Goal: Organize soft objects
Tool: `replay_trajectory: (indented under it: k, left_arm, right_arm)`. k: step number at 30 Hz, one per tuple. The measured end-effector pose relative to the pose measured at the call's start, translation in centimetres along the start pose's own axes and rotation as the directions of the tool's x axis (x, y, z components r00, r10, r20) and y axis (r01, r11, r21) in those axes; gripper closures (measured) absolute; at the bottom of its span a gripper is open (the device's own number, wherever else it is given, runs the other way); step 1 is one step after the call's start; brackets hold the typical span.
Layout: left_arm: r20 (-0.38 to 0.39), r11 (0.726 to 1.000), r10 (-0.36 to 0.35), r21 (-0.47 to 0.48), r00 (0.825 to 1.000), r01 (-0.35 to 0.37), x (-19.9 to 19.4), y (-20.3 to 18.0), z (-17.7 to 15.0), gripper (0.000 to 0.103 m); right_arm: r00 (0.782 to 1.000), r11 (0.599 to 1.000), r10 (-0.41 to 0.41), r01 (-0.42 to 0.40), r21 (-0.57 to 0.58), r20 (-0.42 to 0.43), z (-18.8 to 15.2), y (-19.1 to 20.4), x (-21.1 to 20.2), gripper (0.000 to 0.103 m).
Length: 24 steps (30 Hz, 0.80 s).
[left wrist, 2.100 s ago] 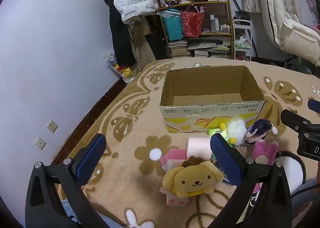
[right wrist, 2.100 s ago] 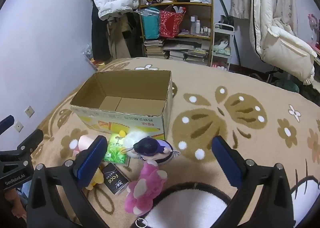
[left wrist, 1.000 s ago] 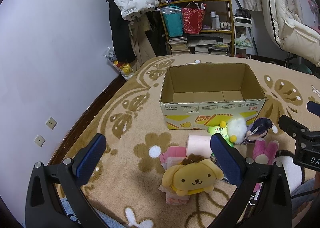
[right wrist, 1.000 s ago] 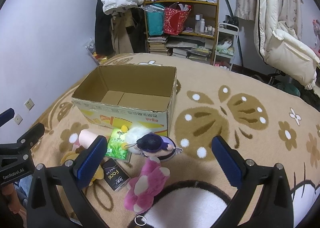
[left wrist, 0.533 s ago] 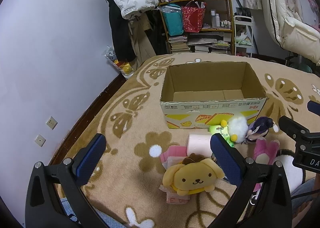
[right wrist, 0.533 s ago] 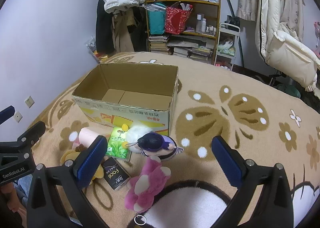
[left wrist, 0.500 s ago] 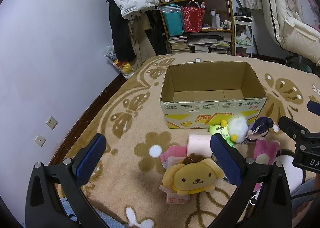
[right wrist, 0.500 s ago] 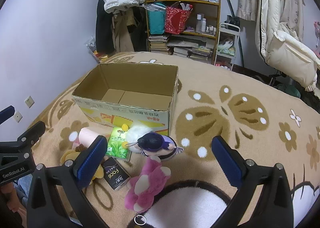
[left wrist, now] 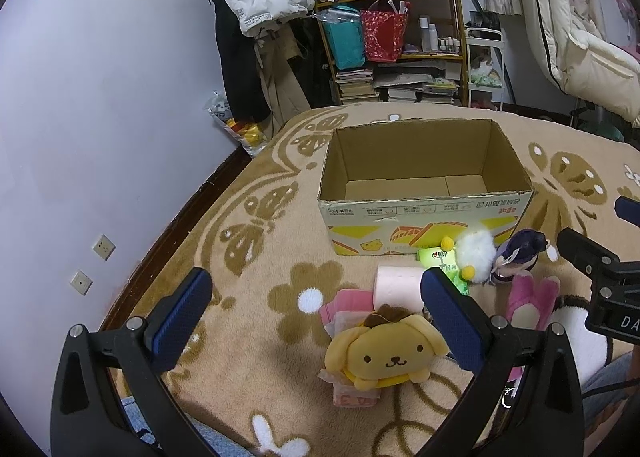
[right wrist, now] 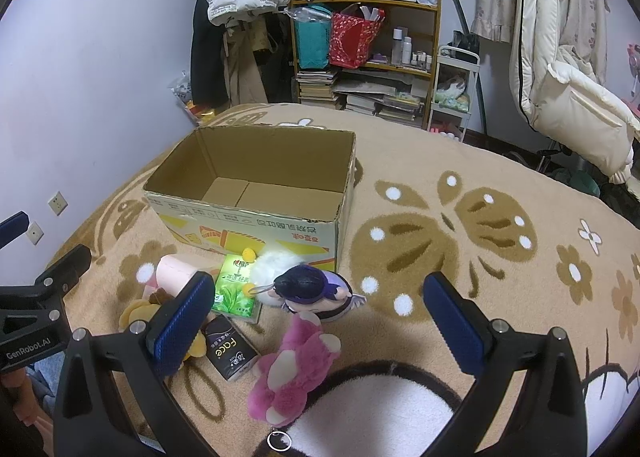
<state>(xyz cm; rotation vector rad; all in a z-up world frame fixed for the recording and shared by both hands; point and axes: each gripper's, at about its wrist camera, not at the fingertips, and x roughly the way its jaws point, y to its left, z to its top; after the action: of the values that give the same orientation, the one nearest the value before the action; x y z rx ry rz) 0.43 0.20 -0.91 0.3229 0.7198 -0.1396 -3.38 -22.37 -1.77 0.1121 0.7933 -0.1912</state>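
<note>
The box [left wrist: 424, 213] is matt brown cardboard with a printed paper face. The carpet [right wrist: 460, 241] is thick, fuzzy pile. The yellow dog toy [left wrist: 386, 353] and pink bear [right wrist: 294, 369] are soft plush; the white toy [left wrist: 476, 255] is fluffier. The green tissue pack [right wrist: 234, 289] and black pack [right wrist: 230, 349] are glossy plastic film. The jaws carry ribbed blue rubbery pads [left wrist: 450, 317] on matt black plastic.

Flowered rug [right wrist: 460, 161] carries cardboard box [right wrist: 256, 217] and plush toys [right wrist: 294, 369]

Left tool [left wrist: 316, 311] and right tool [right wrist: 318, 313] both gape wide, empty.
</note>
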Motion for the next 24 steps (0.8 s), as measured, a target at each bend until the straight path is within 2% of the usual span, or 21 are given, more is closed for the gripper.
replay_trajectory:
  k: [20,24]
  left_arm:
    - [-0.006,1.0,0.005,0.01,1.0,-0.005,0.2,-0.23,-0.24,0.0]
    - [-0.01,1.0,-0.017,-0.004,1.0,0.017,0.22,-0.04,-0.25,0.0]
  right_arm:
    - [1.0,1.0,-0.004,0.004,0.001,0.0,0.03,0.1,0.02,0.0]
    - [1.0,1.0,0.001,-0.001,0.004,-0.001,-0.05,-0.09,0.01,0.0]
